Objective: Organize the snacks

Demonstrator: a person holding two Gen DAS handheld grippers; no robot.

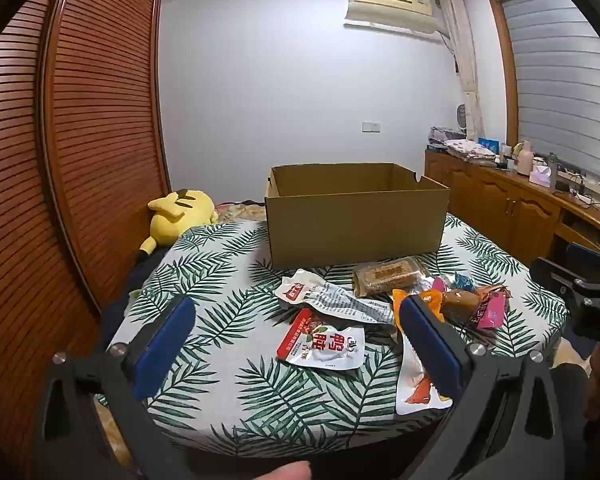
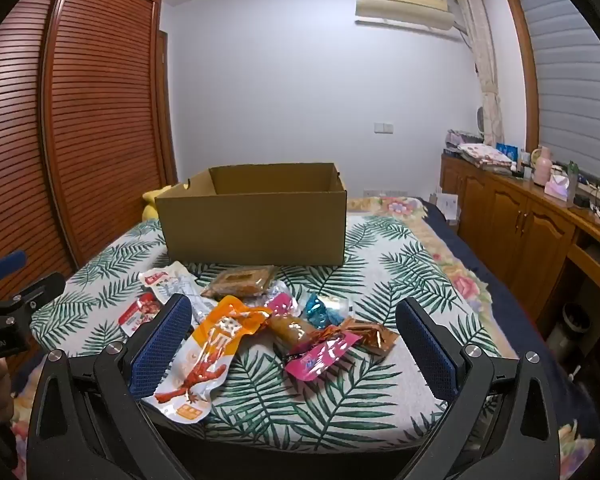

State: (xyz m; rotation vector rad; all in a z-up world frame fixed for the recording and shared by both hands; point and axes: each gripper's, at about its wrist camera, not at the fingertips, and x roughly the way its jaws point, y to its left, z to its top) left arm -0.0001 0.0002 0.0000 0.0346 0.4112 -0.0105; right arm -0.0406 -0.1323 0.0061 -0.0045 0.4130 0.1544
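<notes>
Both grippers (image 1: 296, 344) (image 2: 294, 344) hover, jaws apart and empty; snack packets (image 2: 260, 320) lie untouched, cardboard box (image 2: 256, 220) at twelve o'clock; grasping probably comes next.

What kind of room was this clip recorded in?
Most likely a home bedroom: a louvered wooden wardrobe, a yellow plush toy on floral bedding, and a wall air conditioner. The snacks lie on a leaf-print cloth.
</notes>
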